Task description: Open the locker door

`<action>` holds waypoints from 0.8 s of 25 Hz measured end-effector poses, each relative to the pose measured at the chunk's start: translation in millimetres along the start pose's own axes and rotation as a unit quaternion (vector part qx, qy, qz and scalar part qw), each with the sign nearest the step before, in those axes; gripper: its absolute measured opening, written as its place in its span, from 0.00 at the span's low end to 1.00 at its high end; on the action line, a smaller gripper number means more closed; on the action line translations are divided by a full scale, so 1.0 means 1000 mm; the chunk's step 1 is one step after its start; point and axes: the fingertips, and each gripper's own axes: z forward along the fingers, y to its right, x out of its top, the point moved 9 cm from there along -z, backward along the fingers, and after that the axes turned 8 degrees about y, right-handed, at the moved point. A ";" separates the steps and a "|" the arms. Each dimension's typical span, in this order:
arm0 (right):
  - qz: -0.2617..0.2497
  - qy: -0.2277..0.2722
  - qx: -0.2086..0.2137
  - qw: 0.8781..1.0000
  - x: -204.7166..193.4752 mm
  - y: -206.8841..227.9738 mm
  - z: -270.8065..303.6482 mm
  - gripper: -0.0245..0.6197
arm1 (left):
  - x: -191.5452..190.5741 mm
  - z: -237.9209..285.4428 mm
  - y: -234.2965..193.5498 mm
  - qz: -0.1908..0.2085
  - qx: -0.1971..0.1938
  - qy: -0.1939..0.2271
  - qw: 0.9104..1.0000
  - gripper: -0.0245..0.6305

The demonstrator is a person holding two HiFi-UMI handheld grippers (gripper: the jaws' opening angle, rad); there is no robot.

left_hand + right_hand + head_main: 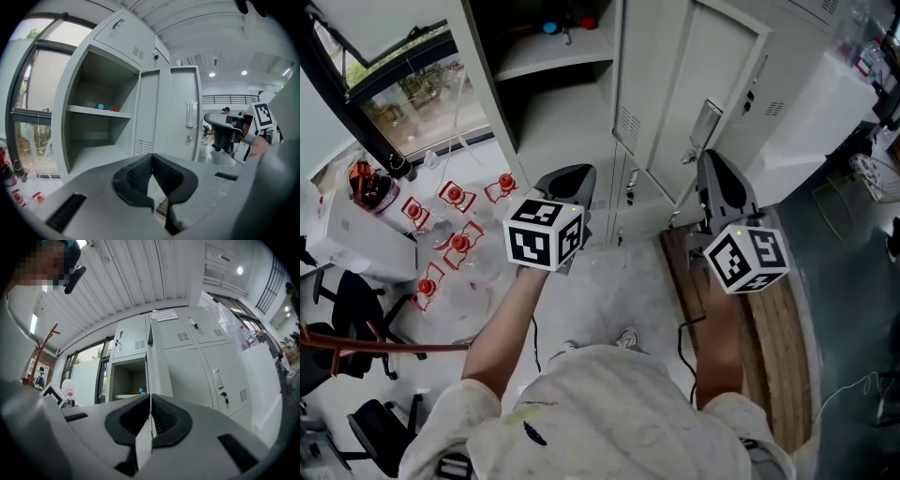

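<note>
Right gripper (150, 399): pinching the open locker door (159, 363) by its edge (a thin sheet).
Left gripper (152, 157): hanging closed, carrying nothing.

Red-capped bottles (457, 244) — black chair (345, 302)

The head view looks steeply down on the open locker (572, 112) from above. The left gripper view faces its front, level and near; the right gripper view tilts upward, close against its door (157, 371). All share its shelf (96, 111).
</note>
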 end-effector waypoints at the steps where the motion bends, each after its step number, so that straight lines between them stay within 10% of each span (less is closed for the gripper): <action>1: -0.002 -0.002 0.003 1.000 -0.001 -0.002 0.001 0.05 | 0.000 -0.001 0.000 0.000 0.001 0.000 1.000 0.05; 20: 0.004 -0.062 0.114 0.992 -0.047 -0.079 0.048 0.04 | 0.001 -0.043 -0.024 -0.004 0.073 0.019 0.997 0.05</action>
